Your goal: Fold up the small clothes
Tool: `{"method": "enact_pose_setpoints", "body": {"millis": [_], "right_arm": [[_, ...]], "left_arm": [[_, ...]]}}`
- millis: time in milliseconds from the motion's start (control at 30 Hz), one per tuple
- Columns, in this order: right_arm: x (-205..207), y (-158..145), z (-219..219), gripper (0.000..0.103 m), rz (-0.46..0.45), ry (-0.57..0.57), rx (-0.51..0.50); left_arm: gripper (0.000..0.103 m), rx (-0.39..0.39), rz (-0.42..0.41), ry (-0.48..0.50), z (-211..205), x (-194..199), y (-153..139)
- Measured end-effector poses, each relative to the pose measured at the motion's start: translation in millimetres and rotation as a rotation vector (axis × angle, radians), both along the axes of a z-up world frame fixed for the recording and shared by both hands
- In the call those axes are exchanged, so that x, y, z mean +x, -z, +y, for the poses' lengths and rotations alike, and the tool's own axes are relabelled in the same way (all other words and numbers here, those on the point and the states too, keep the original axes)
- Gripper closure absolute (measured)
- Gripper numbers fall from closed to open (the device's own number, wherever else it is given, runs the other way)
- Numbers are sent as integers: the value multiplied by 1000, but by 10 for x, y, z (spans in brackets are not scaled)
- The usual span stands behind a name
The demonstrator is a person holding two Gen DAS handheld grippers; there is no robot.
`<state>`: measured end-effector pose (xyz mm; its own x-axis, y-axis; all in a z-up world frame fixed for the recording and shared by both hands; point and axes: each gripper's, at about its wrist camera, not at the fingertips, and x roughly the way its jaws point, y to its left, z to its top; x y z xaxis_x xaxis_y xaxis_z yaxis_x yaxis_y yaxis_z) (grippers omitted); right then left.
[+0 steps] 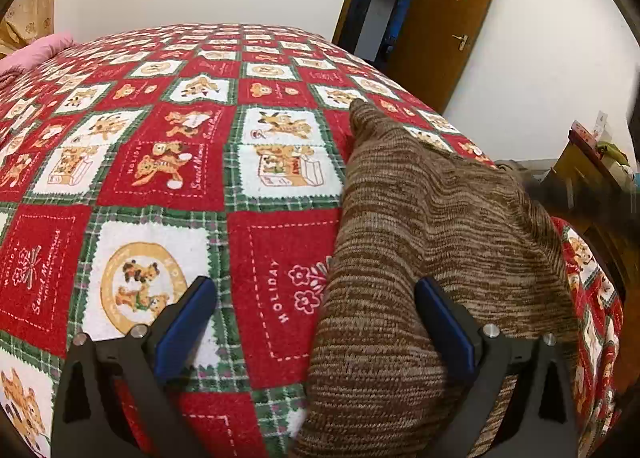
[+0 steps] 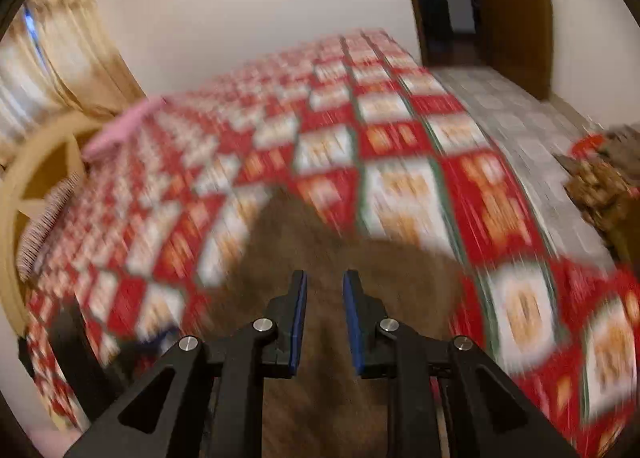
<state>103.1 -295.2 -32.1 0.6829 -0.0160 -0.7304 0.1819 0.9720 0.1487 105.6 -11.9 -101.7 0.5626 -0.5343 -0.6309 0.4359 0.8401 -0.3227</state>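
Garment: a brown knit piece [image 1: 432, 225] lies rumpled on the bed, under and ahead of the left gripper's right finger.
Left gripper [image 1: 316, 300]: jaws spread wide, holding nothing.
Right gripper [image 2: 325, 278]: jaws narrowly parted above the brown knit (view blurred); grip cannot be told.
Bedspread [image 1: 160, 161]: red teddy-bear patchwork.

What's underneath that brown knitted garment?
The brown knitted garment lies on the red teddy-bear bedspread, whose squares continue around it. Whatever sits directly beneath is covered.
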Motion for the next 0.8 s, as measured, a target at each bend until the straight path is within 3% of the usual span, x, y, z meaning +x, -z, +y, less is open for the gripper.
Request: {"method": "enact_pose_setpoints", "body": {"millis": [67, 133, 233, 400, 467, 533, 800], "right_arm": [[-223, 277, -84, 83, 79, 30, 22], [-452, 423, -162, 83, 69, 51, 61], [-753, 361, -138, 83, 32, 127, 84], [-1442, -8, 210, 81, -122, 169, 5], [-1677, -112, 344, 66, -156, 184, -21], [-1865, -187, 469, 29, -181, 213, -41], [-2784, -438, 962, 27, -257, 270, -268]], "left_arm": [[1, 3, 4, 4, 1, -6, -1], [1, 26, 3, 11, -10, -34, -16], [0, 95, -7, 2, 38, -144, -74], [0, 150, -29, 11, 176, -369, -267], [0, 187, -77, 17, 191, -525, -378], [0, 203, -129, 29, 215, -712, -495], [0, 193, -219, 58, 418, -1312, -947]]}}
